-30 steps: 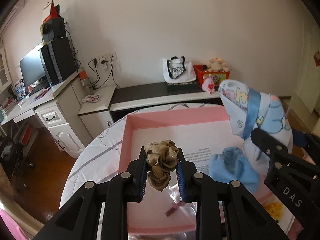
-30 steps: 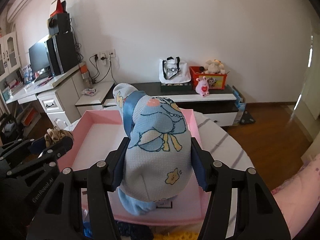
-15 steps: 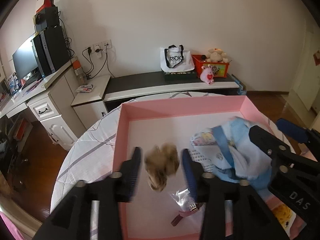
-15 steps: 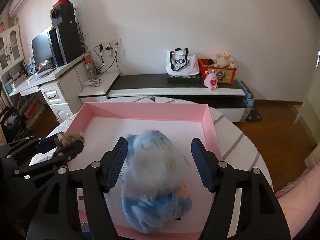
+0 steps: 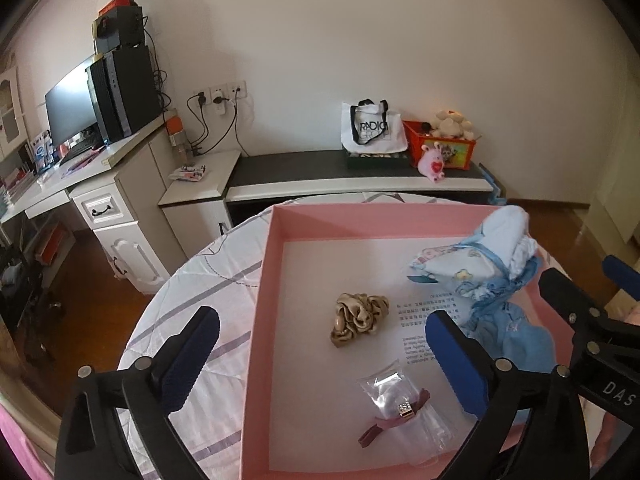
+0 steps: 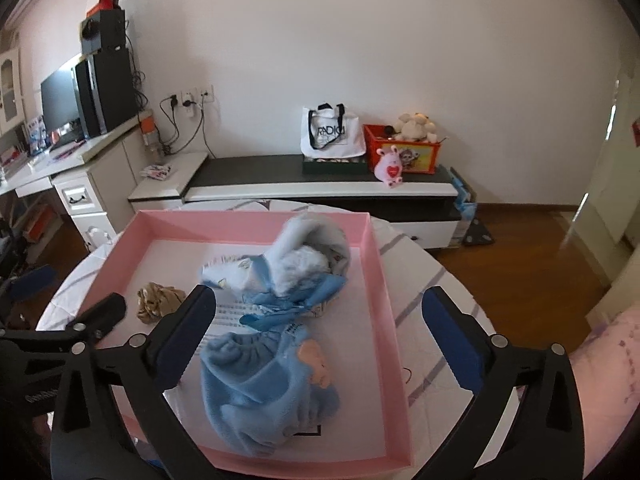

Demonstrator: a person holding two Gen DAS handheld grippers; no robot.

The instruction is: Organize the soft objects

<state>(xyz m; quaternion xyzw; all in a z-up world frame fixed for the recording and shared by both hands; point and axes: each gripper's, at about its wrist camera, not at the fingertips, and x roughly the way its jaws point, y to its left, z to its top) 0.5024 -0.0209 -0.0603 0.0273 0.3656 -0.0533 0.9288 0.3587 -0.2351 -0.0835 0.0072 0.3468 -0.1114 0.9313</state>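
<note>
Since a second ago, the beige satin scrunchie point(image 5: 359, 318) and the light-blue printed baby hat with blue ribbon point(image 6: 280, 268) have been let go and dropped into the shallow pink cardboard box point(image 5: 262, 300). Both are now seen lying on the box floor, clear of the pads.

The left gripper point(image 5: 322, 354) is seen with jaws opening wide, nothing between them; the scrunchie lies just ahead of the gap. The right gripper point(image 6: 318, 340) is likewise opening, jaws spread. The fuzzy blue fleece garment point(image 6: 268, 384) lies below the gap, untouched by the pads.

Counted in the box: one scrunchie, one baby hat, one blue fleece garment, one small clear plastic bag with a maroon bow hair clip point(image 5: 400, 410). The hat is rested toward the far right corner, touching the fleece garment. The scrunchie is set apart near the middle-left. The bagged clip is nearest the left camera. Printed text is seen on the white box floor.

The box is placed on a round table covered by a white cloth with grey stripes point(image 5: 200, 280). Behind, a low black-topped white cabinet point(image 6: 320, 184) is seen along the white wall, with one white tote bag point(image 6: 332, 136), one red toy bin point(image 6: 404, 148) and one pink plush point(image 6: 390, 168). A white desk with monitor point(image 5: 68, 112) is at left. The floor is brown wood.
</note>
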